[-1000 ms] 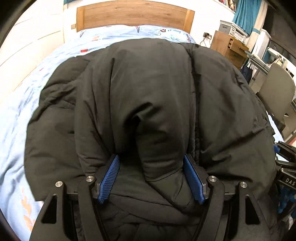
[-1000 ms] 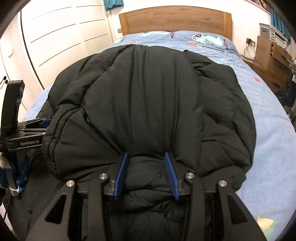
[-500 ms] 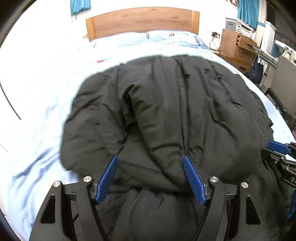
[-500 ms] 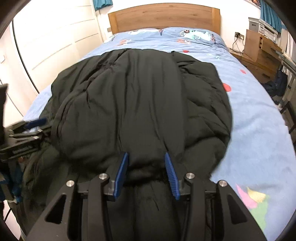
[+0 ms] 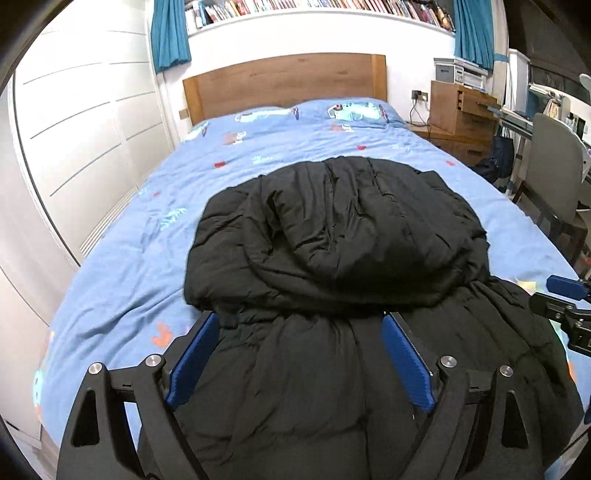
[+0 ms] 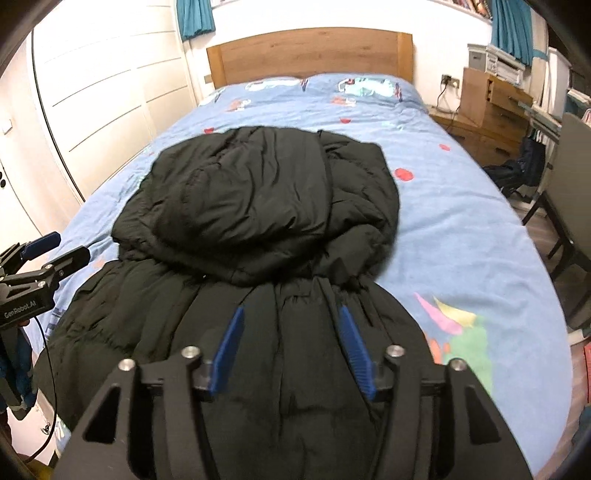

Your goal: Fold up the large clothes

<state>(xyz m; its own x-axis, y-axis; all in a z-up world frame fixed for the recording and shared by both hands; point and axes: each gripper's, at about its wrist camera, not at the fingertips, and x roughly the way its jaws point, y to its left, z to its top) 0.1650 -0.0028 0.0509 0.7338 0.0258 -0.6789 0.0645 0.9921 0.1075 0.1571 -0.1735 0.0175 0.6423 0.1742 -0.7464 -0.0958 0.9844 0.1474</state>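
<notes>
Two grippers work one black padded coat (image 5: 332, 258), which lies on the blue patterned bed (image 5: 140, 258) and fills the middle and lower part of both views. Its far half is doubled back into a rounded heap at frame centre, while its near half runs down under the camera and is cut off by the bottom edge.

In the left wrist view, the left gripper (image 5: 301, 354) has its blue pads (image 5: 192, 360) spread wide, with a thick bundle of coat between them; the fabric hides the inner pad faces, so whether they press it or only straddle it cannot be told. The right gripper (image 5: 565, 295) juts in at the right edge, mostly cut off.

In the right wrist view, the right gripper (image 6: 291, 347) shows its pads (image 6: 229, 349) set narrower, with a gathered ridge of coat (image 6: 258, 206) bunched between them. The left gripper (image 6: 40, 254) pokes in at the left edge; its body carries white lettering that reads roughly "GenRobot.AI", though it is small and slanted.

A wooden headboard (image 6: 310, 55) sits at top centre. Book spines on the shelf (image 5: 314, 5) along the top of the left wrist view are too small to read. White wardrobe doors (image 6: 110, 92) fill the upper left, and a wooden drawer unit (image 6: 495, 107) stands at upper right.
</notes>
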